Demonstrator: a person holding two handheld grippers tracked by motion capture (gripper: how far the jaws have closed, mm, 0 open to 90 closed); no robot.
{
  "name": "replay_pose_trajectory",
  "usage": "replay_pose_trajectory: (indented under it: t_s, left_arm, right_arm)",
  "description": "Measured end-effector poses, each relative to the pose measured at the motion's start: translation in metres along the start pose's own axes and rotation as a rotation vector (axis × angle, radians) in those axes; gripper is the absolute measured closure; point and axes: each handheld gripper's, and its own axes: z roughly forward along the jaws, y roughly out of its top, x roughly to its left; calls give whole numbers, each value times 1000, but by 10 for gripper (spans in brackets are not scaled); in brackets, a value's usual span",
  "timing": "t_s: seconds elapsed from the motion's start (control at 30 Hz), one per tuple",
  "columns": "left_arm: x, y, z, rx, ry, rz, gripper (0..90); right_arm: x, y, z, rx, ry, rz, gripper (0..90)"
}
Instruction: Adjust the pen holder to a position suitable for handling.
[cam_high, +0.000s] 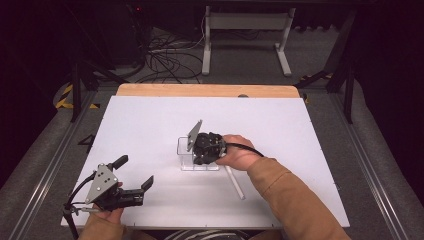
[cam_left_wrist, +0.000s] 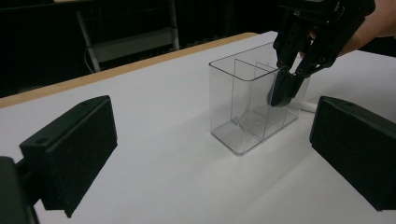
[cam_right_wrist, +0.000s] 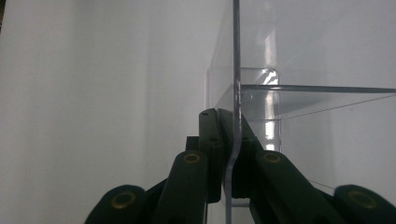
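Standing near the middle of the white table (cam_high: 280, 130) is a clear box (cam_left_wrist: 247, 109) with thin walls inside that split it into parts. The right gripper (cam_left_wrist: 286, 91) comes down from above and its jaws are pinched tight on the box's right-hand wall, one jaw inside and one outside. In the right gripper view the clear wall (cam_right_wrist: 235, 140) runs straight up between the two black jaws. A thin white stick (cam_high: 235, 183) lies on the table just near of the box, by the person's right hand (cam_high: 239, 155).

The left gripper (cam_high: 134, 173) rests at the near left corner, well apart from the box. Its jaws stand wide and hold nothing.

The box looks light and slippery. If the right gripper lifts or pulls by this one wall, the box may tip or swing. If the pinch is weak, the smooth wall could slide out and the box would drop. The hand could also bump the stick and roll it away.
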Motion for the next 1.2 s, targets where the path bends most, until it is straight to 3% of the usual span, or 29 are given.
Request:
replay_pose_trajectory:
  t_s: [0.33, 0.43, 0.6, 0.8, 0.9, 1.2]
  left_arm:
    - [0, 0, 0, -3, 1, -1, 16]
    - [0, 0, 0, -3, 1, 0, 16]
    - [0, 0, 0, -3, 2, 0, 16]
    - [0, 0, 1, 0, 2, -2, 16]
    - [-1, 0, 2, 1, 2, 3, 16]
    - [0, 1, 3, 2, 0, 4, 16]
  right_arm:
    - [1, 0, 1, -3, -6, 2, 861]
    - [1, 0, -3, -24, -4, 16, 776]
    - [1, -7, -25, -129, -30, 76, 600]
    - [9, -23, -58, -330, -98, 164, 389]
    - [13, -30, -69, -378, -134, 180, 338]
    - [20, -35, -83, -452, -223, 202, 171]
